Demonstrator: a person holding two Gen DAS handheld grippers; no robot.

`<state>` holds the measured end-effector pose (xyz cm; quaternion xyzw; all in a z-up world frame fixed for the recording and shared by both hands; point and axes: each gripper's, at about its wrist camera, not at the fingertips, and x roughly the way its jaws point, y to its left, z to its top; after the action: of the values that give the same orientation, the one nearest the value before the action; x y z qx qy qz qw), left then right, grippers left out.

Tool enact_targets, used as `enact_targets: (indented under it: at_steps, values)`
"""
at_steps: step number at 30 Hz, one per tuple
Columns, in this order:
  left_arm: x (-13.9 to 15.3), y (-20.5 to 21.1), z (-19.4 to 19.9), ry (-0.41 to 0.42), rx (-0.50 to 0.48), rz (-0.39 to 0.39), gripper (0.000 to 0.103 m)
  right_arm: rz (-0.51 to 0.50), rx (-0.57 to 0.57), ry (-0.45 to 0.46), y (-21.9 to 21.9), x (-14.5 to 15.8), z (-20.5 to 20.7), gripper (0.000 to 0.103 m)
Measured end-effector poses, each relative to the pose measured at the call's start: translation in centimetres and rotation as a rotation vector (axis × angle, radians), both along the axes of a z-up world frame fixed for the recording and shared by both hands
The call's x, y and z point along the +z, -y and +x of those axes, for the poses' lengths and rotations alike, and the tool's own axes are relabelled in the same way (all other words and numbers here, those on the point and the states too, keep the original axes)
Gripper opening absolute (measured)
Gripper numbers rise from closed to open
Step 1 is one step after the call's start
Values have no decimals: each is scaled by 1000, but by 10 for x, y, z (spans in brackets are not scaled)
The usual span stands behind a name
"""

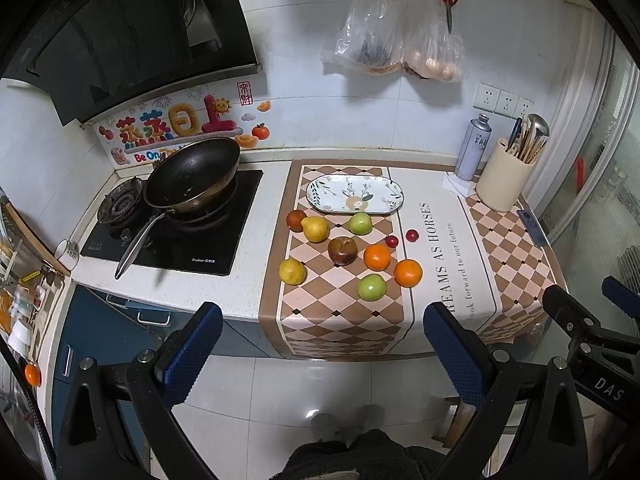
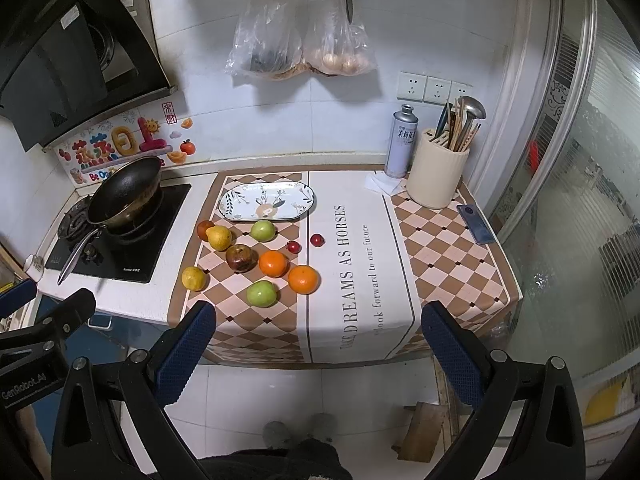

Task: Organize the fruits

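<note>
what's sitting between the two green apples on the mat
The dark red apple and one orange lie roughly between the far green apple and the near green apple; the right wrist view shows it best.

Our left gripper (image 1: 322,350) and right gripper (image 2: 318,350): black frames, silver screws, blue textured pads (image 1: 192,354). We wear dark fuzzy clothing (image 1: 360,458), grey slippers (image 2: 300,432) at 6 o'clock.

Even, cool indoor light, soft shadows. Fisheye bending and black vignette at the edges. Floor tile (image 1: 316,414) glare spot between the fingers.
</note>
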<state>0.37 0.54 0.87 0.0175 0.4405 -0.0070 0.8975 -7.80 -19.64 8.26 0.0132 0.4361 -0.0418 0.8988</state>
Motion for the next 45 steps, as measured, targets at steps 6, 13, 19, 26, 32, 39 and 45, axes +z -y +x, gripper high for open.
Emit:
enact_targets:
  at_steps: [6, 13, 19, 26, 32, 39, 45]
  values:
    - [1, 1, 1, 1, 0, 2, 103, 0, 0, -2, -1, 0, 2, 103]
    - [-3, 3, 3, -5, 3, 1, 103, 5, 3, -5, -1, -1, 6, 103]
    - [-6, 4, 2, -3, 3, 1, 103, 7, 4, -5, -1, -2, 6, 103]
    - [-6, 3, 3, 0, 4, -3, 103, 8, 5, -4, 0, -2, 7, 103]
    - [-6, 3, 3, 0, 4, -1, 103, 9, 5, -2, 0, -1, 7, 103]
    - [-6, 3, 3, 3, 5, -3, 103, 11, 5, 0, 0, 1, 9, 103]
    - [-3, 0, 3, 5, 6, -7, 103, 14, 6, 7, 1, 5, 11, 103]
